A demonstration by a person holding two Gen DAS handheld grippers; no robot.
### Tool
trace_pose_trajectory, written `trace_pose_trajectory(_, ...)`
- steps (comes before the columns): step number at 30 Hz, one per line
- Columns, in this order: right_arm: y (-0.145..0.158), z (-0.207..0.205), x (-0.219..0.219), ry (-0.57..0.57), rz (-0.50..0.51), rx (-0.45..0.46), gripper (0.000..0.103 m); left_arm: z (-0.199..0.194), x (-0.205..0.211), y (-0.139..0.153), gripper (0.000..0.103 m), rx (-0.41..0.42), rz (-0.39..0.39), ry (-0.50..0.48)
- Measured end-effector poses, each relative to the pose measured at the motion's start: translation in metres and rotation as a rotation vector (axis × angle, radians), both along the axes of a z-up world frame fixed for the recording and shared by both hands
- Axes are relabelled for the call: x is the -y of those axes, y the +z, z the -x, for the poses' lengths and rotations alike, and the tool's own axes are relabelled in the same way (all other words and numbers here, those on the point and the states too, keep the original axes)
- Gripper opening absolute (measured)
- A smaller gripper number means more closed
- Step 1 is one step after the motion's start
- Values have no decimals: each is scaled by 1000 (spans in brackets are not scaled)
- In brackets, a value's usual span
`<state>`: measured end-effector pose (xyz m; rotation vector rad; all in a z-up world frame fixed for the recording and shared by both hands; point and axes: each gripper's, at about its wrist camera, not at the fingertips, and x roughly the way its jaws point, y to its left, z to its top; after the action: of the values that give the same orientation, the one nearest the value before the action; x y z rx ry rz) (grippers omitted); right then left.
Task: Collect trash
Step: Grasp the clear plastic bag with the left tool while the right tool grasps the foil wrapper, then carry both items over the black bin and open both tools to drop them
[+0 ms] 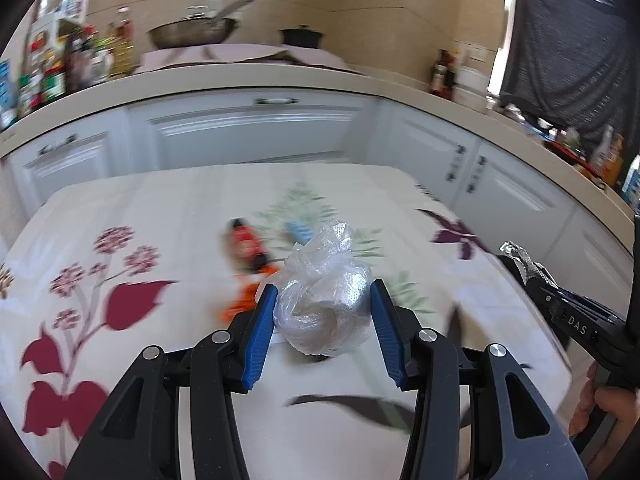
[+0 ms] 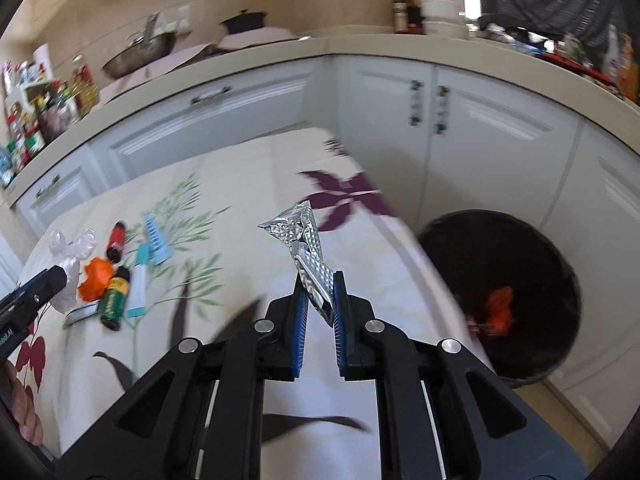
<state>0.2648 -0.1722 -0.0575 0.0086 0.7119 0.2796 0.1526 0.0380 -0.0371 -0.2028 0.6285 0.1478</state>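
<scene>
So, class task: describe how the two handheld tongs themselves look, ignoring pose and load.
Both the left tongs and right tongs have black angular linkage arms with round silver pivot pins and blue ribbed finger pads. White lettering marks the body; a bare hand grips the handle.

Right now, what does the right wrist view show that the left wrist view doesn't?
Only the right wrist view: the black trash bin beside the table, orange scrap inside, and a green bottle.
Only the left wrist view: the left tool closed around the clear plastic bag.
Both: the right tool pinching the foil wrapper, and the floral tablecloth.
</scene>
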Motion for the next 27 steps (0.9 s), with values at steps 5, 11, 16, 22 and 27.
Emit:
trace_pose_trajectory(5,4,-4,51,-88,-12,22,12,-19,45,6,47,22,-14,-87)
trace_pose_trajectory(11,8,-7,99,-165,-21,49,12,-44,97,11,47,53,-20,-181)
trace_pose_trajectory(16,6,-16,126,-207,-17,66,12,-69,139,11,47,59,-19,-247)
trace_pose_trajectory(22,0,-32,152,-251,-6,84,12,-96,184,7,47,77,-35,-311)
trace_pose_trajectory(27,-7,-42,171,-285,-7,87,12,-117,214,-3,47,62,-42,-352)
